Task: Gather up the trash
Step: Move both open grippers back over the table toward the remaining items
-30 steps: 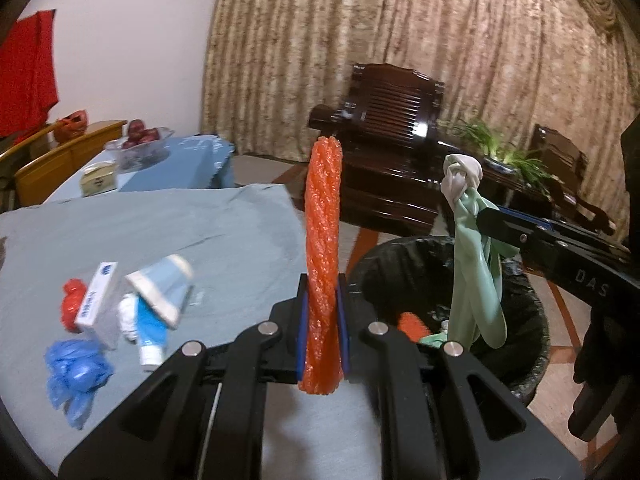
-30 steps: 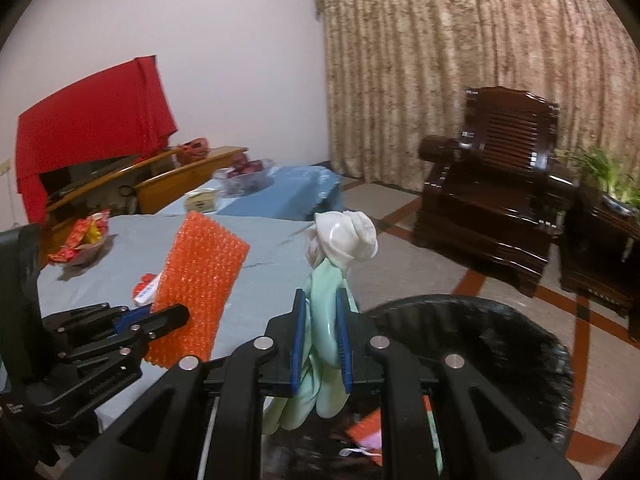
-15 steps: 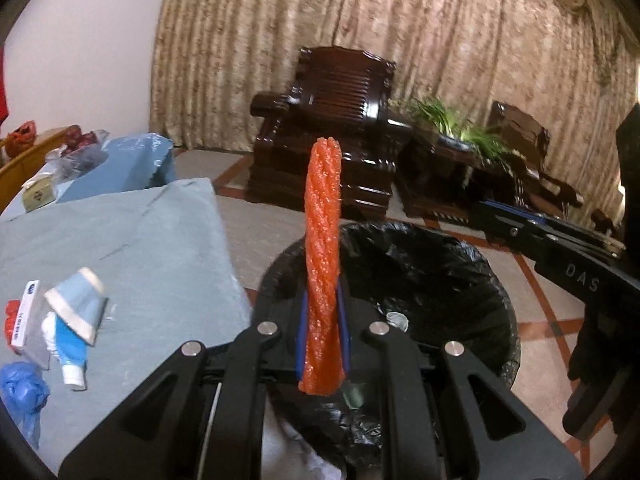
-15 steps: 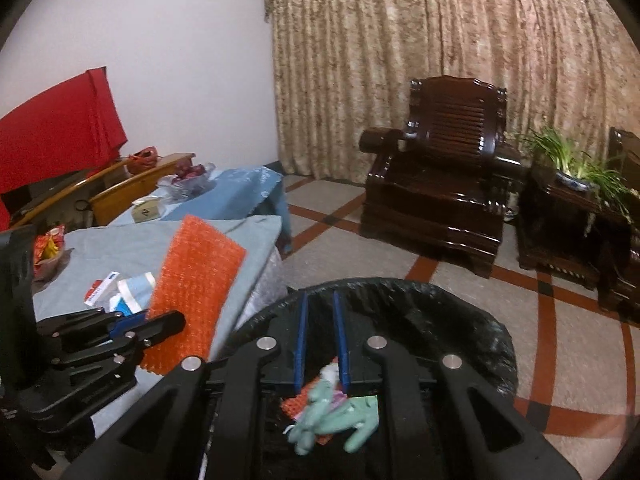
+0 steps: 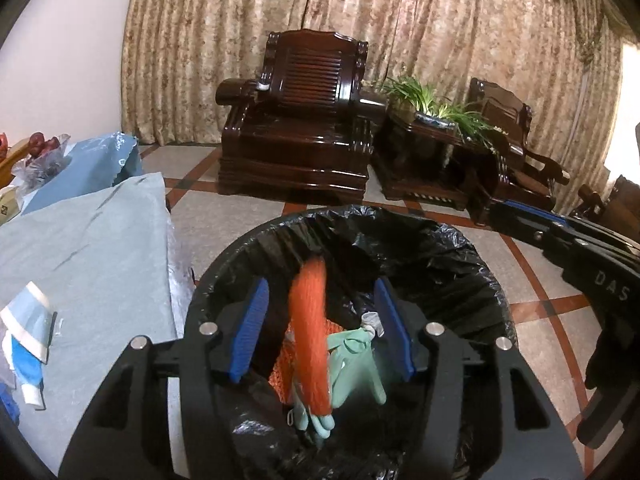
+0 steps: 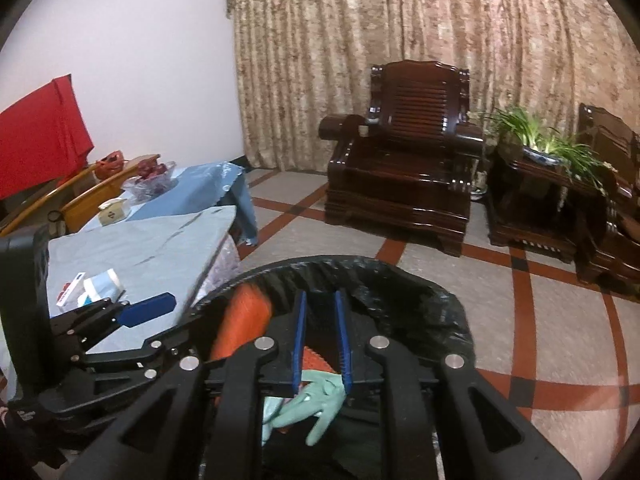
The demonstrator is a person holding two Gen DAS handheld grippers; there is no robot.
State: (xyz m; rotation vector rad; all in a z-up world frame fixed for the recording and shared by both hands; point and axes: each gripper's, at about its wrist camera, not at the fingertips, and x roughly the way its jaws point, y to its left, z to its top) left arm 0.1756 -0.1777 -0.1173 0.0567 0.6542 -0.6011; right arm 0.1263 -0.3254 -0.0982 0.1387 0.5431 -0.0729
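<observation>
A black-lined trash bin [image 5: 452,256] stands beside the table, below both grippers. My left gripper [image 5: 320,328] is open over the bin. An orange foam net [image 5: 310,336] is blurred and falling between its pads into the bin; it also shows in the right wrist view [image 6: 244,320]. A pale green rubber glove [image 5: 352,360] lies in the bin, also seen in the right wrist view [image 6: 308,404]. My right gripper [image 6: 320,340] is open and empty over the bin [image 6: 420,292]. My left gripper also shows in the right wrist view [image 6: 160,324].
A table with a blue-grey cloth [image 5: 92,256] holds a blue and white wrapper [image 5: 28,328] and a small white box [image 6: 72,288]. Dark wooden armchairs [image 5: 304,120] and a plant stand [image 5: 428,136] stand behind on the tiled floor.
My left gripper has opened and let go of the orange foam net, which drops into the bin. The right gripper dropped the green glove earlier and stays open.
</observation>
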